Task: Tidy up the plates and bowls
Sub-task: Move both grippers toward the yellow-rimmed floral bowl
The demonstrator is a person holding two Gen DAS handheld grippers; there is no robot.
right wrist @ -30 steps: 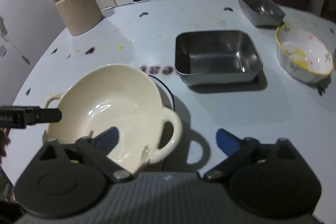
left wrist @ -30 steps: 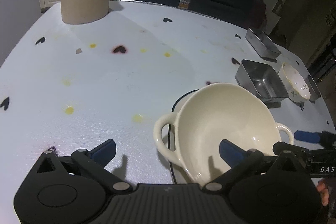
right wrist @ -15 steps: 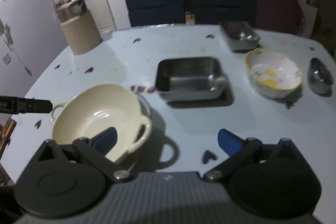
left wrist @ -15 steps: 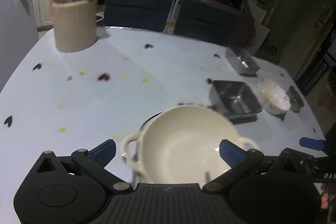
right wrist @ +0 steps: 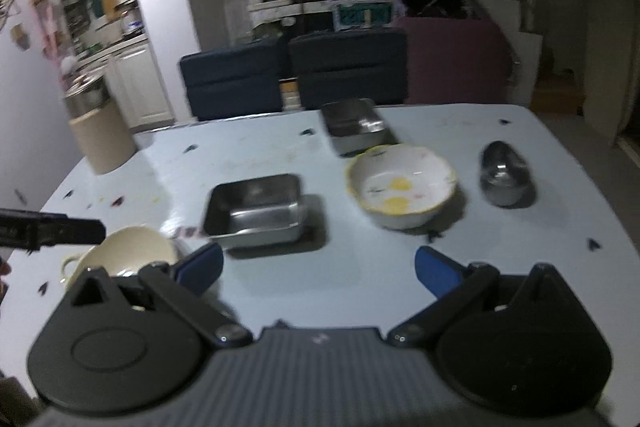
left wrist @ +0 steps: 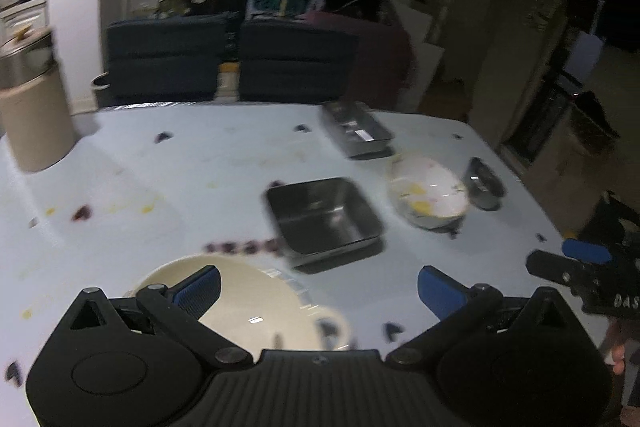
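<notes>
A cream two-handled bowl rests on a dark-rimmed plate near the table's front left. Beyond it sits a square steel tray. Right of that stands a yellow-rimmed floral bowl, then a small steel bowl. A second steel tray lies farther back. My left gripper is open above the cream bowl, holding nothing. My right gripper is open and empty over the table's front; it shows at the right edge of the left wrist view.
A beige canister with a steel lid stands at the table's back left. Two dark blue chairs are behind the far edge. The pale tablecloth has small heart marks and yellow stains.
Both grippers have risen and pulled back from the cream bowl, which stays on its plate. The views now take in the whole table and the room behind.
</notes>
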